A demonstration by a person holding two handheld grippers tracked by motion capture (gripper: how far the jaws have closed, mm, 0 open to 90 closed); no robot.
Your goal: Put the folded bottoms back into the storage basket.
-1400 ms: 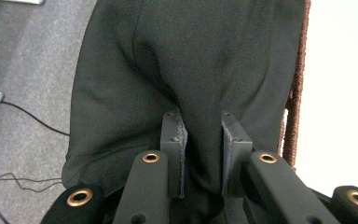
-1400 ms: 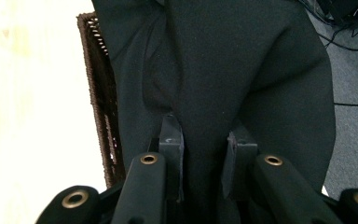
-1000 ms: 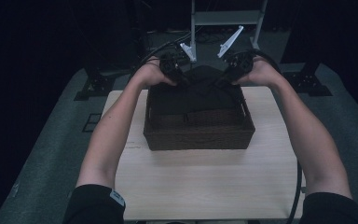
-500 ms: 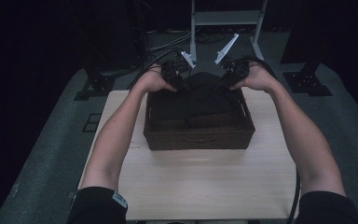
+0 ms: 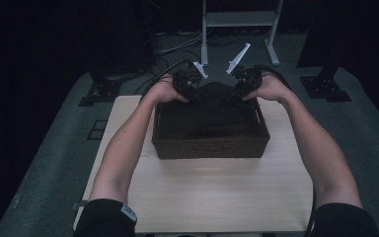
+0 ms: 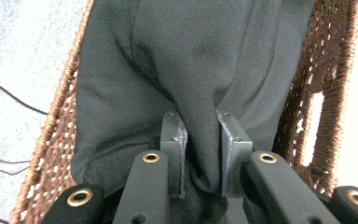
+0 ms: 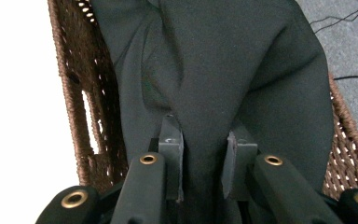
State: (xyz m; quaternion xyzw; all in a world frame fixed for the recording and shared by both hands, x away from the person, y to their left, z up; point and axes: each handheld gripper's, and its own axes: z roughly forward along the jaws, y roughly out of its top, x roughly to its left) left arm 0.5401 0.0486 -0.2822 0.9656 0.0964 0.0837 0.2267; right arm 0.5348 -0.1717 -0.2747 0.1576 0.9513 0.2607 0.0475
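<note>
I am counting one dark cloth [image 5: 212, 106], one woven basket [image 5: 209, 146] and one wooden table [image 5: 217, 197]. I am holding two grippers, the left gripper [image 5: 186, 85] and the right gripper [image 5: 245, 81].

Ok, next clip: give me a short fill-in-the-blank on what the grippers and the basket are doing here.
1. Both grippers are shut on a dark ____.
2. The left gripper and the right gripper each pinch a fold of the garment over a brown woven ____.
3. The basket stands on a light wooden ____.

Missing words: garment; basket; table
</note>
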